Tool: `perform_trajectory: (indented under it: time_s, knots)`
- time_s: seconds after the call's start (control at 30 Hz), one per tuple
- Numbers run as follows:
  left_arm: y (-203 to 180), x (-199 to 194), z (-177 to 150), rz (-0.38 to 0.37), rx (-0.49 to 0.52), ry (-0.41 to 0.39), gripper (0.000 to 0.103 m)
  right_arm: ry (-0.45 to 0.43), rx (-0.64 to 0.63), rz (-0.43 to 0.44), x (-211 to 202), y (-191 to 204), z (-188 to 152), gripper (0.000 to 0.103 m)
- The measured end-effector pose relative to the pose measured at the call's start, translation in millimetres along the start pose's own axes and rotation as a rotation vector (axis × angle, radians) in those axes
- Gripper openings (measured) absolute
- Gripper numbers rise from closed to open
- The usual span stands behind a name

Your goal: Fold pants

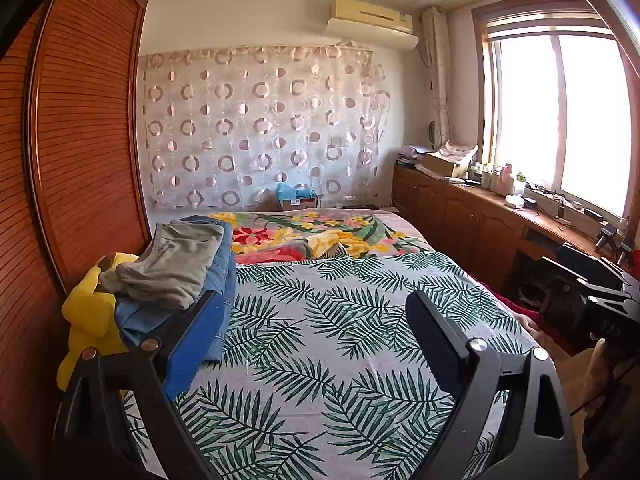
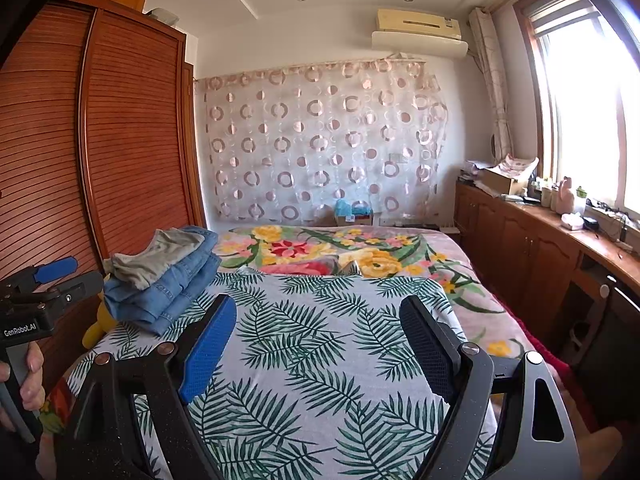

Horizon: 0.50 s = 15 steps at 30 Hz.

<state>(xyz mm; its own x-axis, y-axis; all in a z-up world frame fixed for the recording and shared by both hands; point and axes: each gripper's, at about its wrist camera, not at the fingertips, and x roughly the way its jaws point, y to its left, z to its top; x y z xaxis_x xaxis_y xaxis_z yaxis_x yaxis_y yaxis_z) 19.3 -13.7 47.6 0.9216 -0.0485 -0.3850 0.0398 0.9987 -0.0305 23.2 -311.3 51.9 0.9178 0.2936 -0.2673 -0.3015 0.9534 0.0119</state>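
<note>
A stack of folded pants lies at the bed's left side: a grey pair on top of blue denim pairs. My left gripper hovers over the fern-print sheet, open, with nothing between its fingers; its blue pad reaches beside the stack's near edge. My right gripper is likewise open and empty above the sheet, to the right of the stack. In the right wrist view the left gripper shows at the left edge, held by a hand.
A yellow plush toy sits under the stack's left side. A floral blanket covers the far half of the bed. A louvred wooden wardrobe stands close on the left. A low wooden cabinet with clutter runs under the window on the right.
</note>
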Motion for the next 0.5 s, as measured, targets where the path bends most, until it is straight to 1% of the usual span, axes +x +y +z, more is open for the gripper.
perform_trajectory:
  time_s: [0.5]
  knots:
    - [0.2,0.1,-0.3,-0.002,0.000,0.000,0.093,0.001,0.004,0.000,0.5,2.4,-1.9,0.085]
